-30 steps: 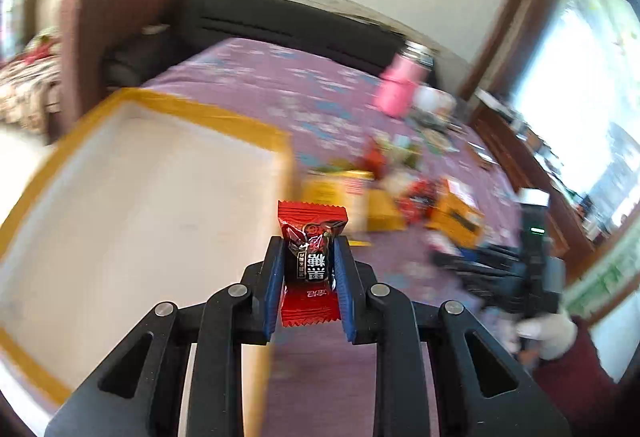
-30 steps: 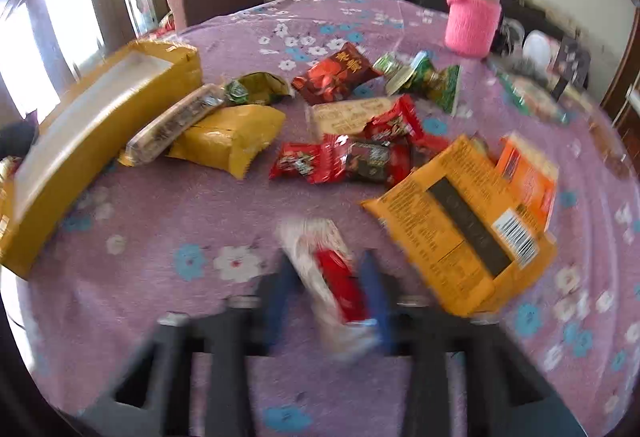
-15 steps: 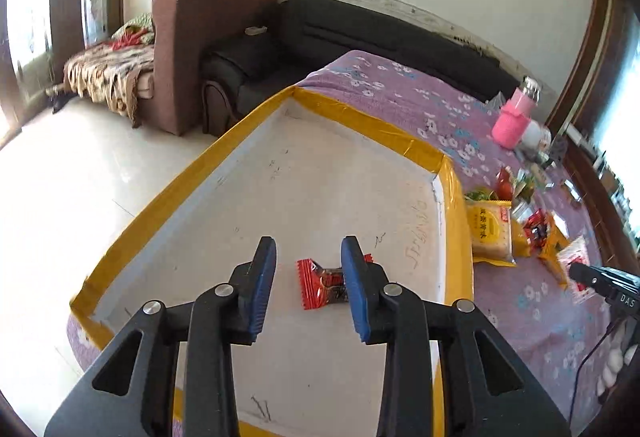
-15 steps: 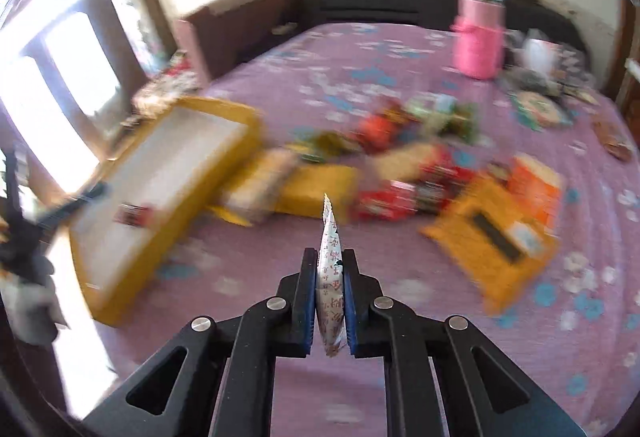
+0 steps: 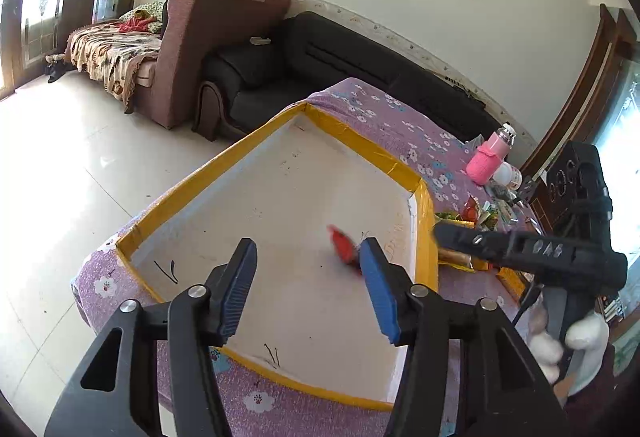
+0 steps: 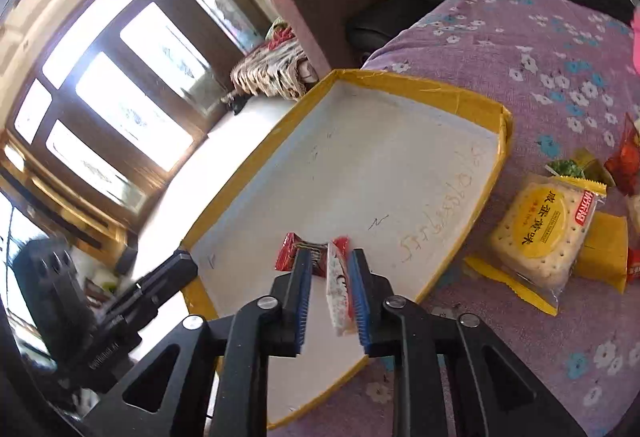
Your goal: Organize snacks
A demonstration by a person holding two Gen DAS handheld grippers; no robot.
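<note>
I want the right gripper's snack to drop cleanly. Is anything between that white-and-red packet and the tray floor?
Nothing visible blocks it. The white-and-red packet hangs between the right gripper jaws over bare tray floor; the red candy lies just left, possibly close enough to be touched.

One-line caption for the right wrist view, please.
Right tongs loosely hold a red-and-white snack packet over the yellow-rimmed tray, beside a red candy.

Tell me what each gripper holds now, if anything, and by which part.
The left gripper is open and holds nothing. A white-and-red snack packet stands on edge between the right gripper fingers, above the tray; whether it is still clamped cannot be told.
</note>
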